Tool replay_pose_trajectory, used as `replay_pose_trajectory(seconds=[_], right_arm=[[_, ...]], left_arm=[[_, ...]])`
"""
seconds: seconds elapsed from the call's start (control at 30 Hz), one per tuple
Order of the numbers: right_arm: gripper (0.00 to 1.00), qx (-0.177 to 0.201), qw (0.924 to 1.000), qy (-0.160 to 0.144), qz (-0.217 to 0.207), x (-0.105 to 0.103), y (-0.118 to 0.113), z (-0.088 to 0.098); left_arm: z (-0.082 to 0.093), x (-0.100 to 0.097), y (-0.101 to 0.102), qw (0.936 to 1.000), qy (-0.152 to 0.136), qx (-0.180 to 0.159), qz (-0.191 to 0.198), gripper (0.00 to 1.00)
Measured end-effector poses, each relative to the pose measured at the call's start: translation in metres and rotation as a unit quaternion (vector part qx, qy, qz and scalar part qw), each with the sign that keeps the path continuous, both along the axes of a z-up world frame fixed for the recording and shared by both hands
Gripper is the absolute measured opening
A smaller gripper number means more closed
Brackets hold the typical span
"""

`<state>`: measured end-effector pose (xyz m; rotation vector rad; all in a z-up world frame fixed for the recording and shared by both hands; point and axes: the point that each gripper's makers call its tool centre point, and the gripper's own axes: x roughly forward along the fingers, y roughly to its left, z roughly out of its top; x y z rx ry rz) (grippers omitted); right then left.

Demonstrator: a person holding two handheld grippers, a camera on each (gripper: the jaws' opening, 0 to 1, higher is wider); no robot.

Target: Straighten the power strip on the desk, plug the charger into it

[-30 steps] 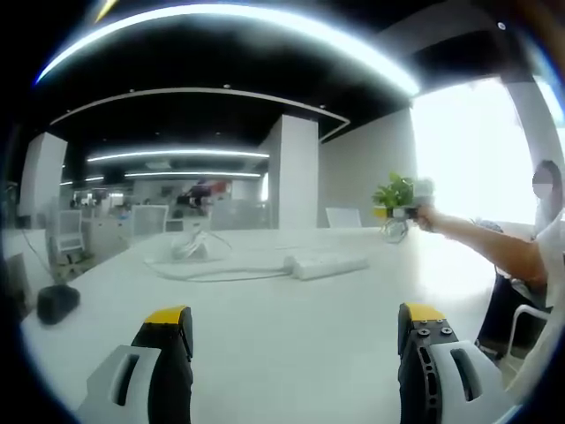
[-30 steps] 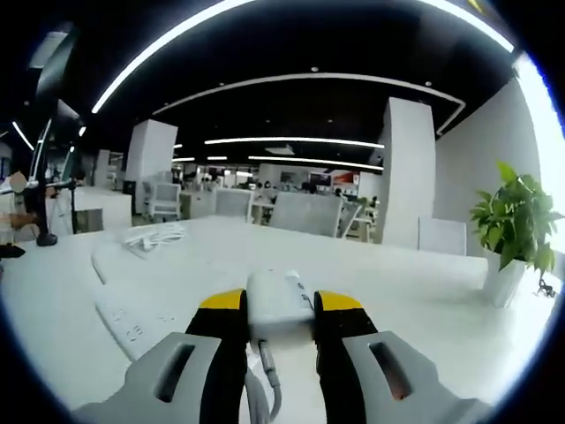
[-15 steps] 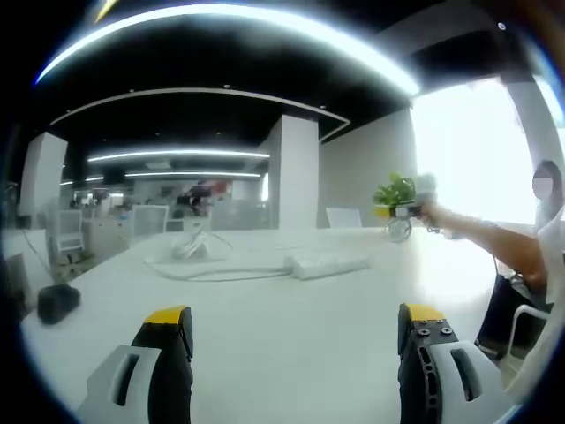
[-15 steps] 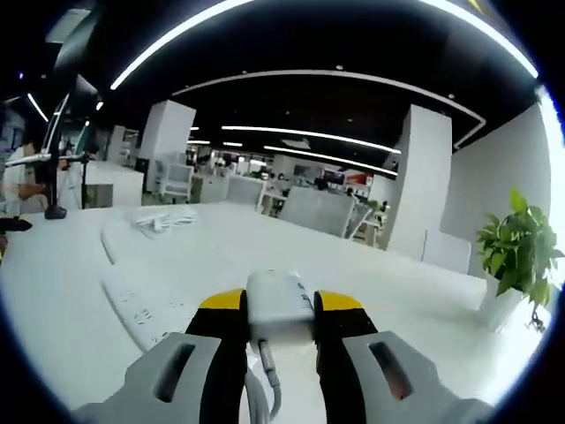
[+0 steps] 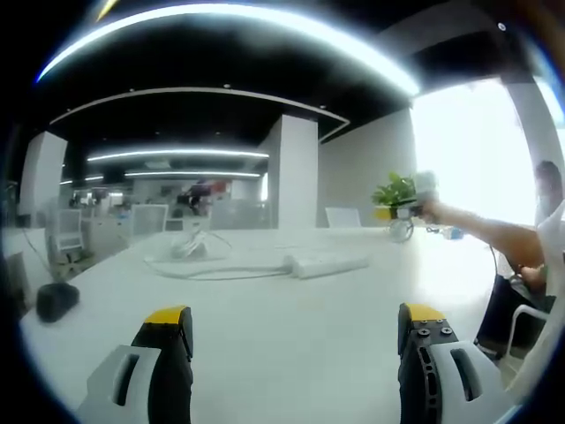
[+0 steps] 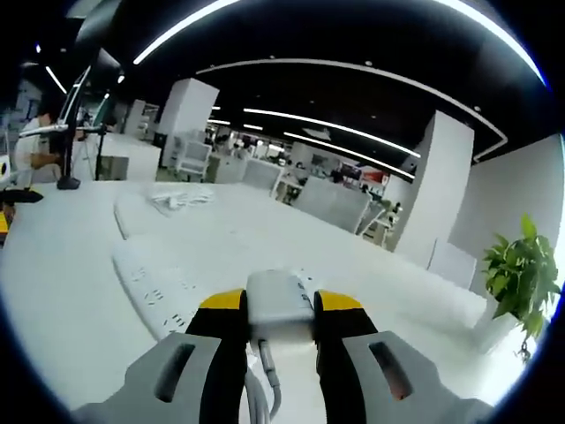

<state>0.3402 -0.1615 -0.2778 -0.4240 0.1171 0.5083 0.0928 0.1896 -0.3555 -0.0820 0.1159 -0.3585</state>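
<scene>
Right gripper view: the right claw (image 6: pixel 275 311), yellow-tipped, is clamped tight on the white boxy charger (image 6: pixel 280 307) at lower centre of the frame, its cable trailing down between the jaws. Just left of it, the long white power strip (image 6: pixel 157 287) lies flat on the white bench (image 6: pixel 79 327), running diagonally from mid-left toward the claw. Farther up and left, a loose bundle of white cable (image 6: pixel 181 200) sits on the bench. A green potted plant (image 6: pixel 517 278) stands at the right edge.

Left gripper view: the left claw (image 5: pixel 296 340) is spread wide at the bottom of the frame, nothing between its jaws, with bare bench (image 5: pixel 291 353) ahead of it. The power strip (image 5: pixel 325 262) lies at mid-frame, well beyond the jaws, its white cord (image 5: pixel 207 274) curling off to the left. At right, the person's outstretched arm (image 5: pixel 481 237) carries the other claw (image 5: pixel 422 199) beside the plant (image 5: pixel 395 193). A dark rounded object (image 5: pixel 56 301) rests at the left edge of the bench.
</scene>
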Motion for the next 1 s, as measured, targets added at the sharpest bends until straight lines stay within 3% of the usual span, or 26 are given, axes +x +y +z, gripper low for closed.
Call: replay_pose_trajectory(seconds=[0.43, 1.0], right_arm=[[0.27, -0.057, 0.9980, 0.006, 0.028, -0.007, 0.011, -0.002], [0.27, -0.131, 0.9888, 0.030, 0.065, -0.016, 0.027, -0.011]], left_arm=[[-0.001, -0.001, 0.001, 1.0000, 0.001, -0.002, 0.001, 0.99], [-0.002, -0.001, 0.001, 1.0000, 0.002, -0.002, 0.000, 0.99]])
